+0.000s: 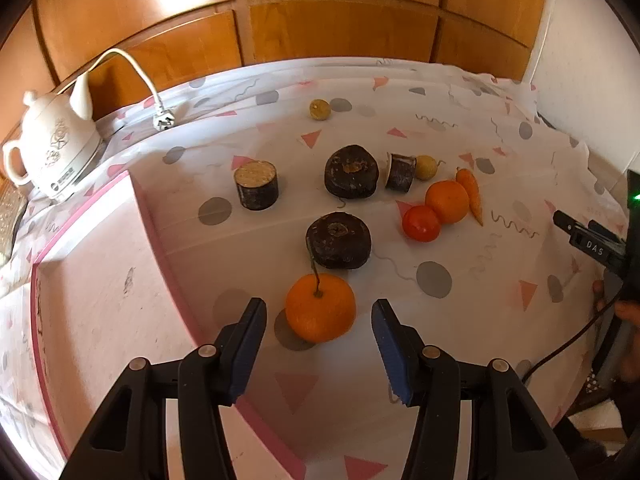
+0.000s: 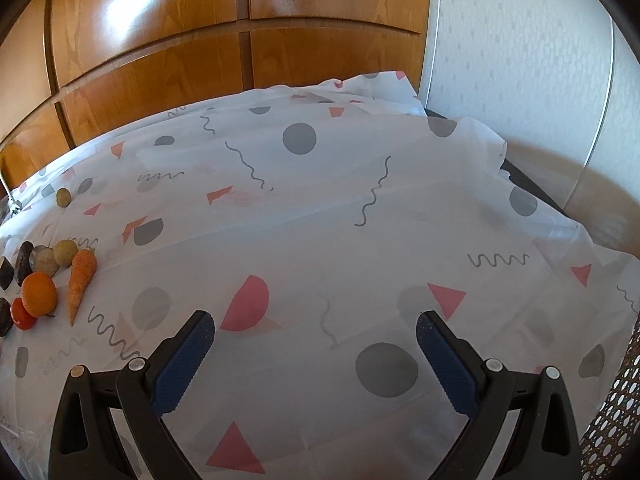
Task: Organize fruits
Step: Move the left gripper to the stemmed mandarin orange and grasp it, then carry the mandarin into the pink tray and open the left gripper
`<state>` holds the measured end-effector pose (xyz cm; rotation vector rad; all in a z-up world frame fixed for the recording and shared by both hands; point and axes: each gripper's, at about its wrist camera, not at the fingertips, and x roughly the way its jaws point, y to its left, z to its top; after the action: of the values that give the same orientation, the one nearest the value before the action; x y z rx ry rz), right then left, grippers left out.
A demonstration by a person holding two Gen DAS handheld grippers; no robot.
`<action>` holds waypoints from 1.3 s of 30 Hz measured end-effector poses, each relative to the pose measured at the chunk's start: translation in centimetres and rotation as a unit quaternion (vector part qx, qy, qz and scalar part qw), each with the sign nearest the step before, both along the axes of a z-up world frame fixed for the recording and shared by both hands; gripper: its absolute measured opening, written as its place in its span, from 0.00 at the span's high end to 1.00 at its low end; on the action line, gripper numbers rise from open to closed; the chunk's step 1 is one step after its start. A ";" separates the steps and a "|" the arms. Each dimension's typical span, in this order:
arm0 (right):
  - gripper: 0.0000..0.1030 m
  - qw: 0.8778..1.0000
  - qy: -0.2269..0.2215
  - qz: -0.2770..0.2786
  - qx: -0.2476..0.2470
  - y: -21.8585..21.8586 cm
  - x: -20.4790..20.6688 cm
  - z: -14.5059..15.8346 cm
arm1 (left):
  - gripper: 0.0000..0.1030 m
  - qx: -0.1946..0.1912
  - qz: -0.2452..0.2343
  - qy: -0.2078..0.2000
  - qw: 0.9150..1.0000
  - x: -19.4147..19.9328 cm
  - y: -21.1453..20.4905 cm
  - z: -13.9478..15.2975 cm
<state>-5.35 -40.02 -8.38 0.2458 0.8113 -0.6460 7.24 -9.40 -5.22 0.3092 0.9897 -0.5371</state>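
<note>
In the left wrist view the left hand-held gripper (image 1: 319, 340) sits low in the frame with its blue pads (image 1: 248, 344) apart, one on each side of a stemmed orange (image 1: 320, 307) that lies on the patterned cloth (image 1: 460, 320) over the counter. The pads do not touch the fruit — there is a gap on both sides — so nothing is gripped yet, though the straddle looks like a line-up for a pinch across its width.

Right of centre a tomato (image 1: 421, 223), a second orange (image 1: 447, 196) and a carrot (image 1: 471, 194) lie touching one another in a tight cluster, which reads as a gathering spot for the produce. A small yellowish fruit (image 1: 426, 167) sits just above them; another (image 1: 319, 109) lies alone near the top centre. Dark wooden log slices (image 1: 339, 240) stand scattered between, probably meant as stands or markers.

No bowl, basket or tray is visible. The only vessel is a white teapot-style kettle (image 1: 52, 148) at the left edge, lid on, contents hidden.

In the right wrist view the right hand-held gripper (image 2: 315, 354) hangs over bare cloth with its pads spread and empty — well apart from the cluster at that frame's left edge.
</note>
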 end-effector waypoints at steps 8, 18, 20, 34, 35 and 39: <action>0.00 1.000 -0.002 -0.003 0.005 -0.2 0.0 -0.2 | 0.56 0.020 -0.013 0.006 1.000 0.7 -1.0 -1.4; 0.00 1.000 -0.003 -0.005 0.009 -0.3 -0.1 -0.3 | 0.61 0.006 0.006 0.003 1.000 0.3 -0.8 -2.1; 0.00 1.000 -0.002 -0.005 0.009 -0.3 -0.1 -0.3 | 0.61 0.002 0.009 0.001 1.000 0.2 -0.7 -1.9; 0.00 1.000 0.005 0.000 -0.005 0.3 -0.1 -0.1 | 0.61 -0.106 0.111 -0.042 0.987 -1.4 4.6 3.7; 0.00 1.000 0.006 0.004 -0.006 0.5 -0.1 -0.1 | 0.61 -0.111 0.124 -0.045 0.985 -1.4 5.2 4.0; 0.00 1.000 0.007 0.020 -0.012 1.3 0.1 0.0 | 0.61 -0.109 0.194 -0.062 0.973 -1.0 8.9 4.6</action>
<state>-5.26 -38.69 -8.42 0.2035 0.8192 -0.6205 6.20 -0.49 -0.67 -0.0495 0.8330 -0.2609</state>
